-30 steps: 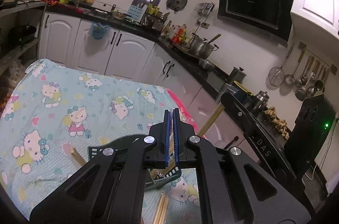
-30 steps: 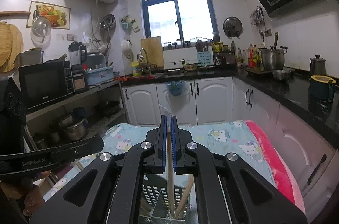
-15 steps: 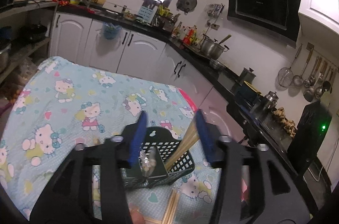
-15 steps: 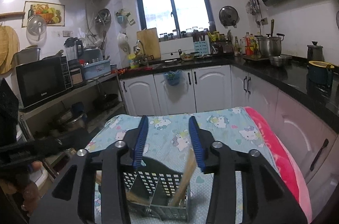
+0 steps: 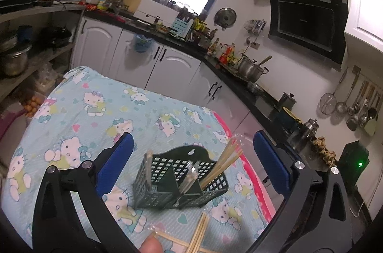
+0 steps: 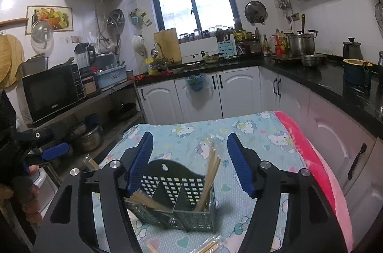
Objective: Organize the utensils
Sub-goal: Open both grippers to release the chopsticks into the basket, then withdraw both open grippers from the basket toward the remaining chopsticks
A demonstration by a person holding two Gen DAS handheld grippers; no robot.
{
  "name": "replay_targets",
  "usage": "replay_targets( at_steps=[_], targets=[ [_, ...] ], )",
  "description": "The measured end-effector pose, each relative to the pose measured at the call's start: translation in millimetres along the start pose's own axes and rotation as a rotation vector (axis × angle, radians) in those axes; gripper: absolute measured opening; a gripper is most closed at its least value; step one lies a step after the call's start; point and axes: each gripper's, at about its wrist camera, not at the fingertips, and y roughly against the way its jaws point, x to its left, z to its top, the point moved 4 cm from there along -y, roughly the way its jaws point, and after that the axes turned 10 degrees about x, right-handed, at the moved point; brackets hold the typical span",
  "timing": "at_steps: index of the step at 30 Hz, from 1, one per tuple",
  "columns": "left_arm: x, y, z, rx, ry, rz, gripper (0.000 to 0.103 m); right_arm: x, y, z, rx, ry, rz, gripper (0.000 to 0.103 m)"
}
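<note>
Releasing: both my grippers have just been opening above the green caddy (image 5: 179,183), and nothing sits between either pair of jaws.
Left gripper (image 5: 191,159): jaws wide apart, pads clear of the caddy, which shows in the gap between them.
Left compartment: wrapped chopsticks (image 5: 149,169) stand nearly upright here.
Caddy: it rests on the cartoon-print tablecloth (image 5: 100,99), near the table's right edge.
Right compartment: a bundle of bamboo chopsticks (image 6: 209,178) leans toward the right wall.
Loose chopsticks (image 5: 198,236): several lie crossed on the cloth just in front of the caddy, some in clear wrap.
Right gripper (image 6: 190,162): jaws partly open, empty, hovering over the caddy.
Technique, my judgement: I would back straight off so no pad catches a leaning stick, then take the loose ones near mid-length, aligned with the jaws, and lower them tips down into a compartment.
</note>
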Motion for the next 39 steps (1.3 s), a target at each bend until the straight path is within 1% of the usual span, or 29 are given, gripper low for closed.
replay_targets(
  at_steps=[8, 15, 22, 39],
  targets=[
    [10, 13, -17, 0.003, 0.024, -0.004, 0.092, 8, 20, -12, 0.003, 0.021, 0.012, 0.064],
    [21, 20, -40, 0.027, 0.047, 0.007, 0.092, 13, 30, -21, 0.018, 0.035, 0.018, 0.064],
    [32, 24, -58, 0.058, 0.053, 0.033, 0.092, 17, 34, -32, 0.040, 0.049, 0.015, 0.064],
    [54, 30, -106, 0.147, 0.059, 0.095, 0.092, 28, 33, -69, 0.124, 0.087, 0.016, 0.064]
  ],
)
